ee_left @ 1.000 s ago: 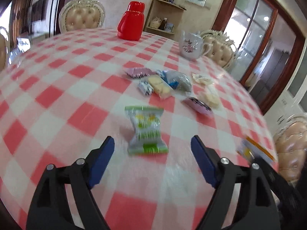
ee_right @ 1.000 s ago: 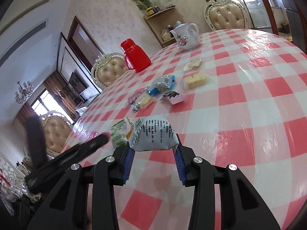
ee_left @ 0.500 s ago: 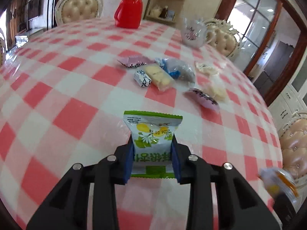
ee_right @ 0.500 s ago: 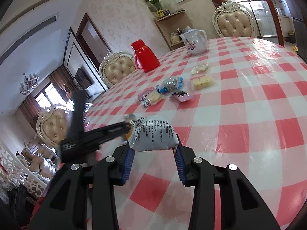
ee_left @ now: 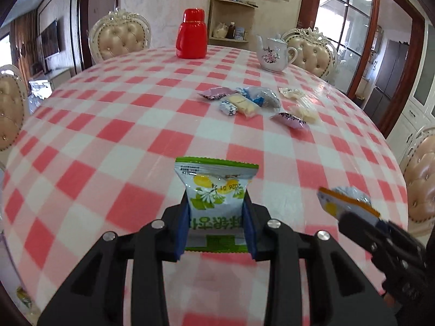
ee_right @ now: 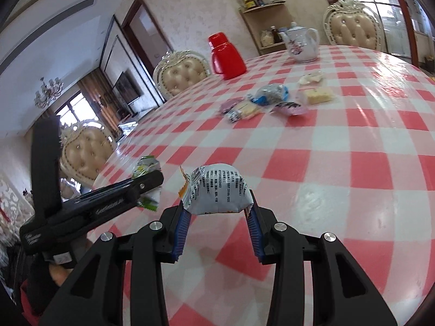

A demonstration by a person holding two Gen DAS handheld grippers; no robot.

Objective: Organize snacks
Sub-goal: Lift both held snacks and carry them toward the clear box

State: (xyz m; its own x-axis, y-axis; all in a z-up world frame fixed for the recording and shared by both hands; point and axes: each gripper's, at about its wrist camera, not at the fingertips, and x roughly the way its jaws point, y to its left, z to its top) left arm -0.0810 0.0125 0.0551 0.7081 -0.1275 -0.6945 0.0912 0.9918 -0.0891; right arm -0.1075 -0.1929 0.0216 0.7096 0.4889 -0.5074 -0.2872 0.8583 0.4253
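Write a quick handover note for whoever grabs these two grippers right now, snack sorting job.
Left gripper: shut on a green-and-white lemon-print snack packet, lifted off the table.
Right gripper: shut on a puffy white printed snack packet with an orange edge.
Remaining wrapped snacks lie clustered mid-table on the red-and-white checked tablecloth, before the red flask and floral white teapot.
Done: two packets picked.
Left: place both, then sort the cluster. No destination is visible.
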